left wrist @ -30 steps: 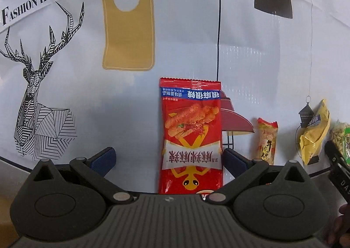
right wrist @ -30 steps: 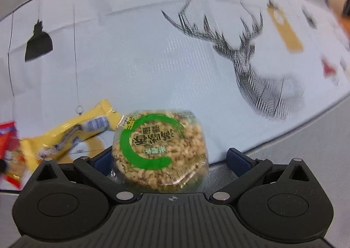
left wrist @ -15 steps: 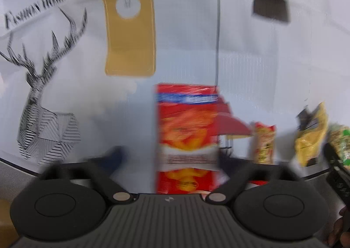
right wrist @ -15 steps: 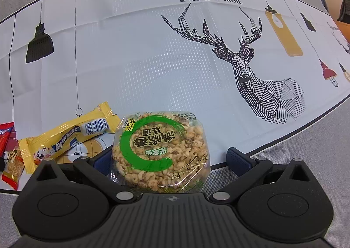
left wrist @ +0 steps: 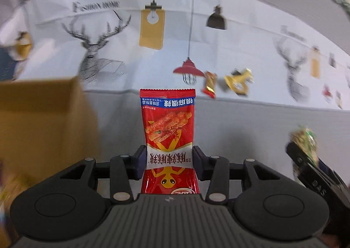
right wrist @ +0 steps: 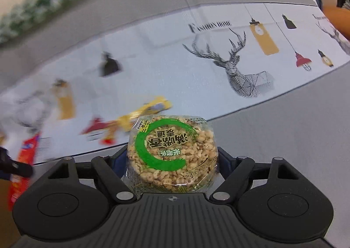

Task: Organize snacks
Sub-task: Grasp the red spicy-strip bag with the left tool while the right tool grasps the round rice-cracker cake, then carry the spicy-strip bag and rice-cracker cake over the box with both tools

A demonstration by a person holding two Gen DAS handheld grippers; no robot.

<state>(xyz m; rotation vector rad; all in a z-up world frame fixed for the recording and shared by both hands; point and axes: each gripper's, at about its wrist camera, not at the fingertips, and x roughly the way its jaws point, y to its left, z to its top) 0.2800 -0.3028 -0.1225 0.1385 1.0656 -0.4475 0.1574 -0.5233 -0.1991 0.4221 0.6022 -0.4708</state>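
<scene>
I hold red pouch [left wrist: 168,140] mid-frame in left gripper [left wrist: 168,160], jaws closing on its lower half. Pouch light, soft, slick film. Right gripper [right wrist: 172,160] closing around rice cake [right wrist: 172,156] centre frame; brittle, so I grip edges gently. Box [left wrist: 41,125] at left.

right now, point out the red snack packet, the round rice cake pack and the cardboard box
red snack packet [left wrist: 168,130], left wrist view, printed front
round rice cake pack [right wrist: 171,152], right wrist view, green ring
cardboard box [left wrist: 39,125], left wrist view, side wall
</scene>
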